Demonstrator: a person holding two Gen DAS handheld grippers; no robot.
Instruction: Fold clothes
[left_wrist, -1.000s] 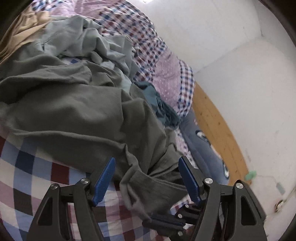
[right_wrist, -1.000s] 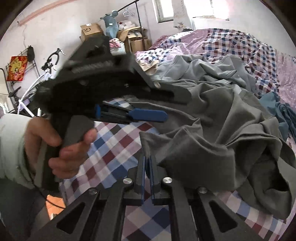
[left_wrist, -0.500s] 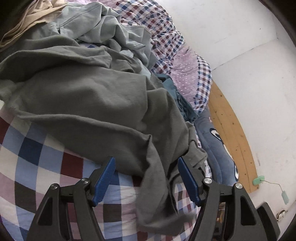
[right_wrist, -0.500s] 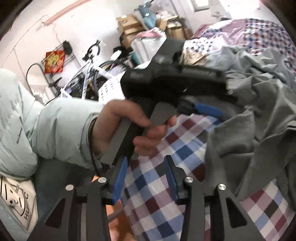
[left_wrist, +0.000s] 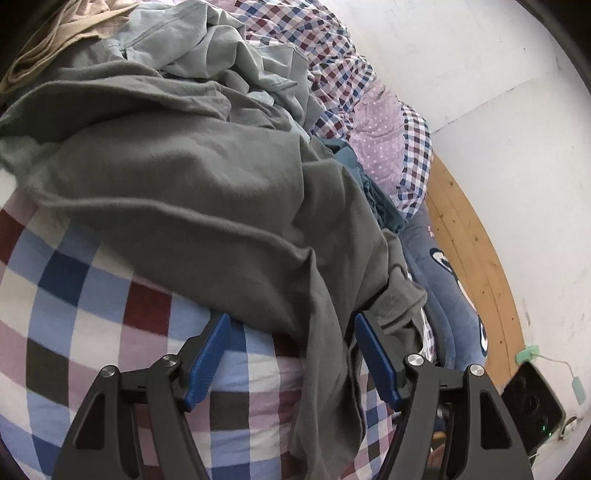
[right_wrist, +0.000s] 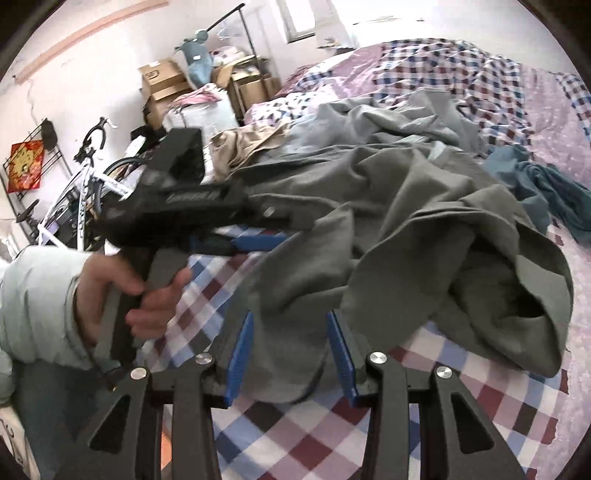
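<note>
The grey garment (left_wrist: 207, 192) lies crumpled across the checked bedspread (left_wrist: 74, 295) of a bed, and a hanging fold of it runs between the spread blue fingers of the left hand-held gripper (left_wrist: 291, 354), which is wide open and clamps nothing. In the right wrist view the right hand-held gripper (right_wrist: 291, 354) is likewise wide open, with a thick edge of the same garment (right_wrist: 406, 221) lying between its pads (whether the cloth touches them cannot be told).

Beyond the garment lie a paler grey-green garment (left_wrist: 221, 55), a tan one (right_wrist: 251, 144) and a teal one (right_wrist: 546, 192), then a small-check quilt with a dotted lilac part (left_wrist: 380, 122). A blue cushion (left_wrist: 454, 295) lies along the bed's far edge beside a wooden board (left_wrist: 472, 240) and a white wall (left_wrist: 498, 92).

At the room's other end stand a bicycle (right_wrist: 85, 177), cardboard boxes (right_wrist: 162, 85) and a red hanging (right_wrist: 24, 166).

A hand (right_wrist: 122, 291) in a pale sleeve (right_wrist: 37, 302) grips the left tool's handle from below, its body level and pointing across the bed.
</note>
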